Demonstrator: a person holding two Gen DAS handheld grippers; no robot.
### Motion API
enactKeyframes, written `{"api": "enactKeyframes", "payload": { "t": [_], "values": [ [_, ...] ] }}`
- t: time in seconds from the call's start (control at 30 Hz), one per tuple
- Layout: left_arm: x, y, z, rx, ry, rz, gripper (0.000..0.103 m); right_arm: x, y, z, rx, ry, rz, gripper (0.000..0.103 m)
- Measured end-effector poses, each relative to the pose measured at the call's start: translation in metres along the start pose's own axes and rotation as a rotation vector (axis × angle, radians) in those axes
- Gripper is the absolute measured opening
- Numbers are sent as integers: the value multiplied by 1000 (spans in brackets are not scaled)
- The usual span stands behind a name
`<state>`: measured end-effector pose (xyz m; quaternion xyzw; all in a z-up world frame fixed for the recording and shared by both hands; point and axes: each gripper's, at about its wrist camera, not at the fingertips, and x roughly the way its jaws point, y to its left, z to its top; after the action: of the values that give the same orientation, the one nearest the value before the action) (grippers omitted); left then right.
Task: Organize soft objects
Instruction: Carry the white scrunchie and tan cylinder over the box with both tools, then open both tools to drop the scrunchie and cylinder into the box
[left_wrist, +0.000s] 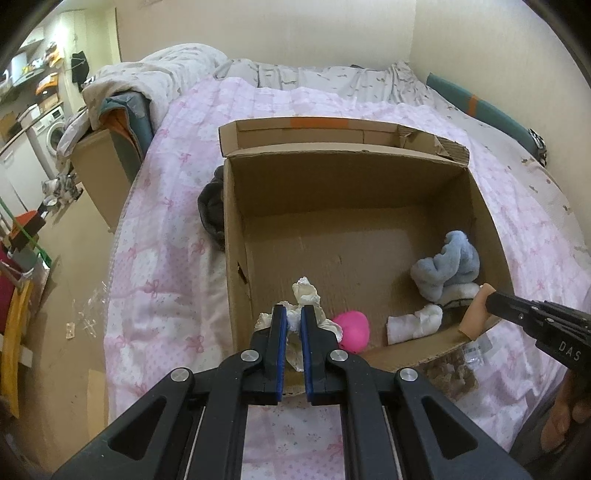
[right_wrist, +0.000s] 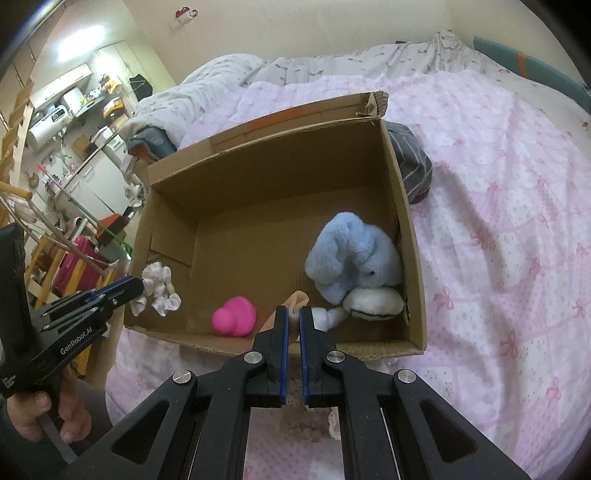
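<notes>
An open cardboard box (left_wrist: 332, 155) (right_wrist: 258, 147) stands on the bed. Inside lie a blue plush toy (left_wrist: 448, 264) (right_wrist: 351, 254), a pink soft toy (left_wrist: 354, 328) (right_wrist: 234, 317) and a white sock (left_wrist: 413, 323). My left gripper (left_wrist: 293, 315) (right_wrist: 138, 286) is shut on a white frilly scrunchie (left_wrist: 304, 291) (right_wrist: 157, 282) over the box's near left wall. My right gripper (right_wrist: 291, 314) (left_wrist: 487, 295) is shut on a beige soft piece (right_wrist: 297, 301) (left_wrist: 478, 314) over the box's near edge.
The box rests on a pink patterned quilt (left_wrist: 177, 236) (right_wrist: 498, 221). A dark striped cloth (right_wrist: 412, 166) (left_wrist: 210, 210) lies against the box's outer wall. A brownish fluffy item (left_wrist: 448, 373) lies by the near corner. The floor and furniture lie left of the bed.
</notes>
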<state>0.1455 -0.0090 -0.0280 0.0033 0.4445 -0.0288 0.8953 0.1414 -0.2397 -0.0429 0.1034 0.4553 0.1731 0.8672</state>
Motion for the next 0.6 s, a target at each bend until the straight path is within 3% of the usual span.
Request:
{"api": "enactKeyframes", "payload": {
  "t": [0.6],
  "values": [
    [-3, -1, -1, 1, -8, -13, 7, 1, 0, 1, -3, 6, -8, 8]
  ]
}}
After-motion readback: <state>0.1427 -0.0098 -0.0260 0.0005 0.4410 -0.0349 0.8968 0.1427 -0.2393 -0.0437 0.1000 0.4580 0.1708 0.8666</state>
